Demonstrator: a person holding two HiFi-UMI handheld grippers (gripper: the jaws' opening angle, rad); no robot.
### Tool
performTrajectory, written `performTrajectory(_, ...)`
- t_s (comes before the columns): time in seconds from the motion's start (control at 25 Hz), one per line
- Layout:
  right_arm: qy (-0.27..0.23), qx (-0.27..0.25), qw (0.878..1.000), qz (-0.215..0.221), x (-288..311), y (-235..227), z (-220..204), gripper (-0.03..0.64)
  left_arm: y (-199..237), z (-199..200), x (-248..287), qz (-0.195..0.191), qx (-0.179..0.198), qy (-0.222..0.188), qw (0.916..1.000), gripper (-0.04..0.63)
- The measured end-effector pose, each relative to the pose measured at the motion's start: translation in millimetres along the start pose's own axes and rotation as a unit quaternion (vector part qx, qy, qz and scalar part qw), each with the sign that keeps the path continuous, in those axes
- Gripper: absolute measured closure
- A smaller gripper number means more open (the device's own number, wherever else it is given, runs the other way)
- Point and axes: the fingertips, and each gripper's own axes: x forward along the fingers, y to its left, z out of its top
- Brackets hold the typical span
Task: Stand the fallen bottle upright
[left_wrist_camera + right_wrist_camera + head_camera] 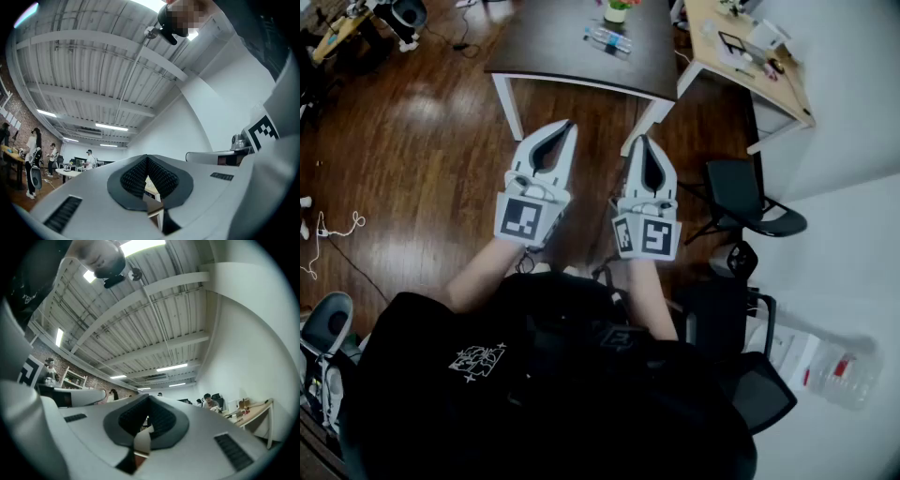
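In the head view a clear plastic bottle (607,39) lies on its side on a dark table (553,42), far ahead of me, next to a small potted plant (619,9). I hold both grippers side by side in front of my chest, above the wooden floor and well short of the table. The left gripper (571,125) (146,157) has its jaw tips together with nothing between them. So does the right gripper (642,139) (149,396). Both gripper views look up at the ceiling, and the bottle is in neither.
A light wooden desk (750,66) with small items stands at the upper right. A black office chair (750,202) is to my right, and another chair (323,328) at the lower left. Cables (328,230) lie on the floor at left. People stand at distant desks (33,154).
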Motion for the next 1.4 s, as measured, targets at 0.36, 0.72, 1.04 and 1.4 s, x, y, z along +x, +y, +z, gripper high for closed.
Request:
performTrajectory(0.36, 0.004, 0.010, 1.000, 0.014, 0.3, -23.0, -6.6, 0.592, -13.4, -7.8, 16.9, 0.013, 0.004, 0.003, 0.9999, 0.607)
performTrajectory(0.72, 0.010, 0.021, 0.999, 0.025, 6.0, -38.1, -14.2, 0.592, -19.1, -15.7, 29.4, 0.020, 0.010, 0.011, 0.9997, 0.607)
performTrajectory(1.04, 0.014, 0.014, 1.000, 0.023, 38.4, -49.7, -29.5, 0.592, 0.0, -34.4, 57.1, 0.017, 0.004, 0.011, 0.9998, 0.607)
performTrajectory(1.4, 0.029, 0.013, 0.999, 0.005, 114.9, -60.5, -55.6, 0.592, 61.1, -58.4, 118.6, 0.000, -0.012, 0.012, 0.9999, 0.607)
